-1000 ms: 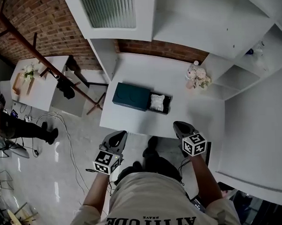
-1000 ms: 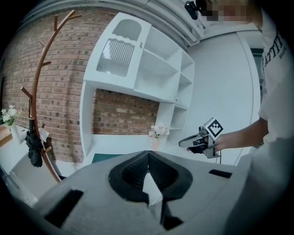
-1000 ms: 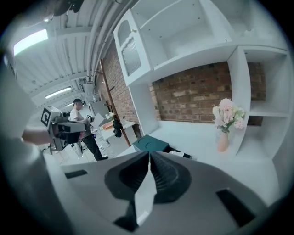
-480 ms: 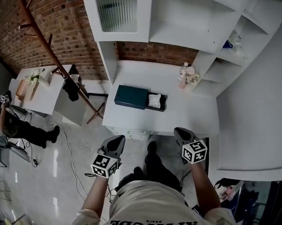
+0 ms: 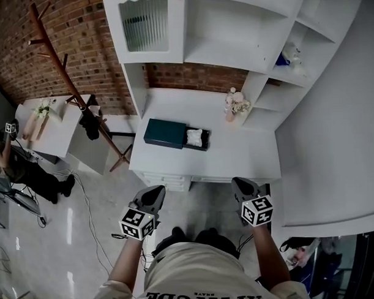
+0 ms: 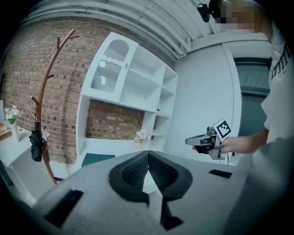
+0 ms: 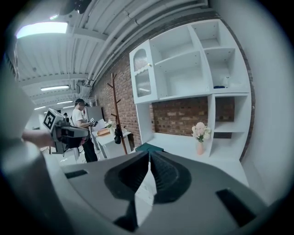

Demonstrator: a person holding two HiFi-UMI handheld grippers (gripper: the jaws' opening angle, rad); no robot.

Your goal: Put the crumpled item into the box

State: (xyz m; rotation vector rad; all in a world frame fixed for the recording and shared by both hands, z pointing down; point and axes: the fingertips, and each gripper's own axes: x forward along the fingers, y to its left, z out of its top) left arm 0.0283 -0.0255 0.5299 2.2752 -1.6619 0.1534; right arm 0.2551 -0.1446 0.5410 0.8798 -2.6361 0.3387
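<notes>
Jaws of left gripper (image 5: 155,191) and right gripper (image 5: 239,182) were pressed together, empty, off the desk's (image 5: 236,156) near edge. Crumpled item (image 5: 194,137) lay in the box's (image 5: 165,132) open tray (image 5: 206,141), mid-desk. Placement looked done; next move probably calls for pushing the tray shut.

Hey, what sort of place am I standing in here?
Likely a loft-style studio or office: bare brick wall, a white desk under built-in shelves, and exposed ceiling pipes.

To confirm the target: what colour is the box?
Box: dark teal, best in head view.
</notes>
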